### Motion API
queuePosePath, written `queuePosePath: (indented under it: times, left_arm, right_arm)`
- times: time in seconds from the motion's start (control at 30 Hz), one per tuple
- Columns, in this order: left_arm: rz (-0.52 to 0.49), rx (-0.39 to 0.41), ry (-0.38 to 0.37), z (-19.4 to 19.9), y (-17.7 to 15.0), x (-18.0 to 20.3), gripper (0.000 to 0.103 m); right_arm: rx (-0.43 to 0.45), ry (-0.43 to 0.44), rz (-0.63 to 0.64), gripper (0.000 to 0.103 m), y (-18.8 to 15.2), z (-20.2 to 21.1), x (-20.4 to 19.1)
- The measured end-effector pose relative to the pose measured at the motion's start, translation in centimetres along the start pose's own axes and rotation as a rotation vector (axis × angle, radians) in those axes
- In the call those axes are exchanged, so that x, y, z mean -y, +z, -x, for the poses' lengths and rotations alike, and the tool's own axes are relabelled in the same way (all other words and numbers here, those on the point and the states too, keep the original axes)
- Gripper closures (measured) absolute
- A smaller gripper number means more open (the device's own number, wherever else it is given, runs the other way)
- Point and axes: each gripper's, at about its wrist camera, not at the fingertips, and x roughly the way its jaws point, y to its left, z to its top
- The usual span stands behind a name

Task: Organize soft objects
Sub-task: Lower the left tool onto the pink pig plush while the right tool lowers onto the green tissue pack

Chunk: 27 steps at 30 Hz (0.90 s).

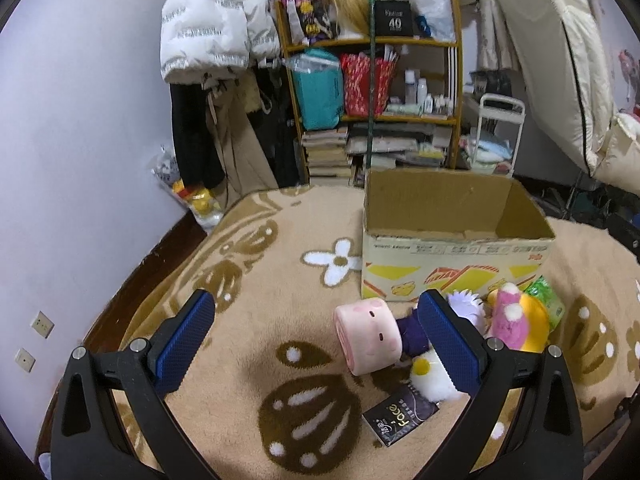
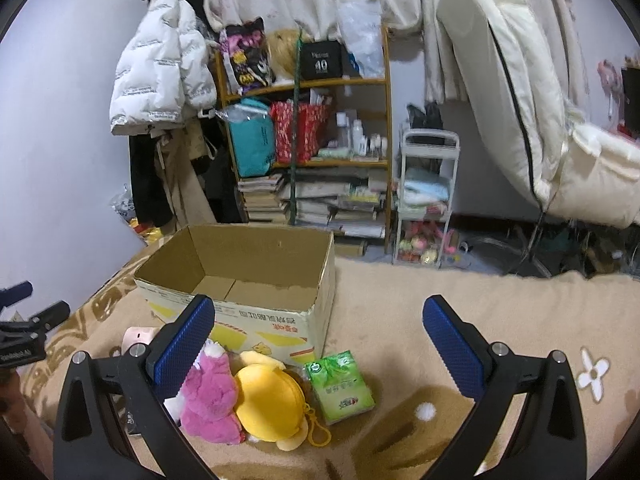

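An empty cardboard box (image 1: 456, 236) (image 2: 248, 280) stands open on the patterned beige blanket (image 1: 280, 280). In front of it lies a heap of soft toys: a pink roll-shaped plush (image 1: 370, 334), a purple plush (image 1: 412, 334), a white flower plush (image 1: 430, 378), a pink fluffy plush (image 2: 212, 400) and a yellow plush (image 2: 272, 400). A green tissue pack (image 2: 340, 386) lies to their right. My left gripper (image 1: 320, 340) is open above the blanket, its right finger beside the pink roll. My right gripper (image 2: 320, 344) is open over the yellow plush and tissue pack.
A dark packet (image 1: 400, 414) lies on the blanket near the toys. Behind the box stand a wooden shelf (image 2: 308, 128) full of bags and books, hanging coats (image 1: 216, 32), a white trolley (image 2: 426, 196) and a leaning mattress (image 2: 500, 72). Bare blanket spreads right (image 2: 500, 292).
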Motion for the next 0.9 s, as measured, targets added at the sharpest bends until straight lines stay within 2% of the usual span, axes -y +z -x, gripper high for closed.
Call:
queuePosePath:
  times: [0.2,0.47,0.9]
  left_arm:
    - [-0.003,-0.054,-0.003,-2.8,1.0,0.4,0.003]
    - [0.008,-0.140,0.001,-6.8,1.7,0.9,0.003]
    - [-0.018,-0.292,-0.024,-11.6,0.0,2.6,0.003]
  right_arm:
    - [-0.064,-0.012,-0.024,0.000,-0.2,-2.4,0.8]
    - [-0.192,-0.010,-0.025,0.000,-1.3,-6.1,1.9]
    - [-0.371,-0.011,-0.054,0.006,-4.5,-11.0,3.3]
